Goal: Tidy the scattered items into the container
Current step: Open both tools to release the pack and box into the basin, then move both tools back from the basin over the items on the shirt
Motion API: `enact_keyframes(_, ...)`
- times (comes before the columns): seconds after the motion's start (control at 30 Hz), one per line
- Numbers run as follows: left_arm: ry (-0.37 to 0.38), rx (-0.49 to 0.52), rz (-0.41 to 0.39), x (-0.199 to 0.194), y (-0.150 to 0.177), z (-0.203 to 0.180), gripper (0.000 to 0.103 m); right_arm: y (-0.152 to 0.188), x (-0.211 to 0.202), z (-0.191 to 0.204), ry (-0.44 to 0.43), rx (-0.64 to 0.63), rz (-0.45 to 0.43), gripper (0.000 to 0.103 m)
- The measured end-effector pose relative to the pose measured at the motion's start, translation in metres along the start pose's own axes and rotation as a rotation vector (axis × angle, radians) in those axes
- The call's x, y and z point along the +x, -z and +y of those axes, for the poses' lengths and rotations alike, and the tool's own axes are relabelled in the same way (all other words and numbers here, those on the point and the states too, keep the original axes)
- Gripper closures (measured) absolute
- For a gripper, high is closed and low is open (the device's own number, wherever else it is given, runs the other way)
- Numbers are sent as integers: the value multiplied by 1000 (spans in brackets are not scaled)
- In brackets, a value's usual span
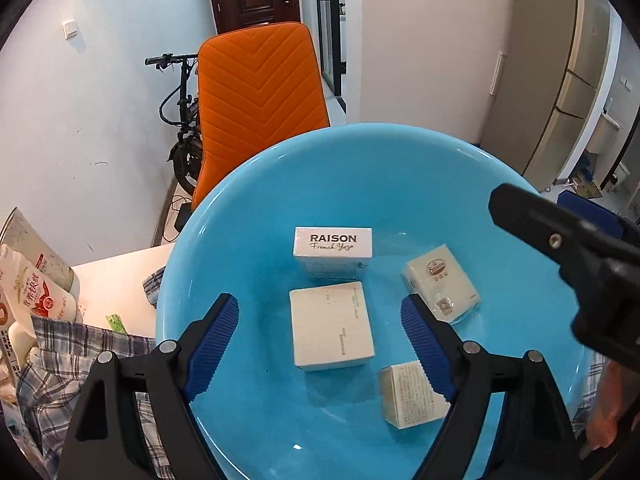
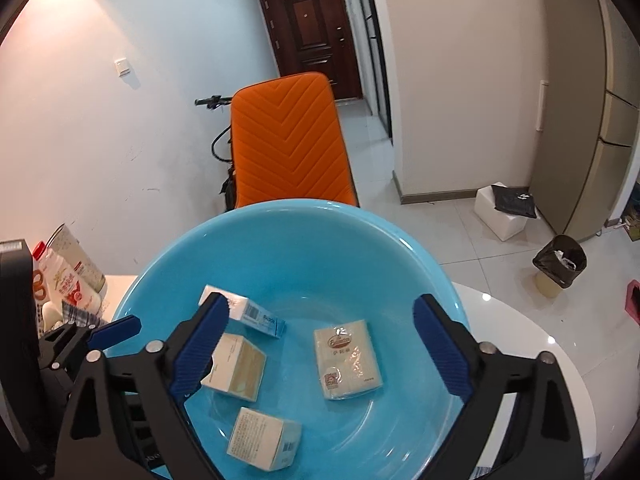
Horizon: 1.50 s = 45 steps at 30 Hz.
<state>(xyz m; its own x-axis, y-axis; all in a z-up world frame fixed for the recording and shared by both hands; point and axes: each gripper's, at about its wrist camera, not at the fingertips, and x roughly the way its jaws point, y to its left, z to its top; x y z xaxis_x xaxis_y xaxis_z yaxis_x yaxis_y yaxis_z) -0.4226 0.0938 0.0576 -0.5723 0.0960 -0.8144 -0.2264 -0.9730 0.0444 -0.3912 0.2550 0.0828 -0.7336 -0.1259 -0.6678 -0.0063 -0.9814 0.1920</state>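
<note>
Four items already inside the blue basin [image 1: 224, 216]: RAISON box [image 1: 333, 251], white box [image 1: 331, 327], small printed box [image 1: 408, 395] and tissue pack [image 1: 440, 288], with left gripper [image 1: 320, 340] and right gripper [image 2: 320, 344] above the basin, wide open, holding nothing, little apparently left.

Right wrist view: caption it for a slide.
Open right gripper hovers over blue basin holding four small packages.
</note>
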Motion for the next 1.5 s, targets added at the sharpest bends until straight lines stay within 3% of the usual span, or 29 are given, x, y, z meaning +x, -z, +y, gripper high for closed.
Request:
enact_keyframes(0.57, 22, -14, 4, -2, 0, 3, 17, 0, -3, -3, 7, 0, 7, 9)
enact_keyframes(0.77, 110, -40, 8, -10, 2, -1, 17, 0, -12, -1, -5, -9, 3, 9)
enact_keyframes(0.93, 68, -34, 8, -23, 11, -3, 17, 10, -16, 2, -18, -25, 42, 9)
enact_keyframes(1.2, 83, -20, 18, -56, 27, -4, 17, 14, -45, 14, 10, -77, 54, 9)
enact_keyframes(1.5, 44, 33, -14, -120, 63, -11, 17, 36, -99, 27, -47, -93, 32, 9)
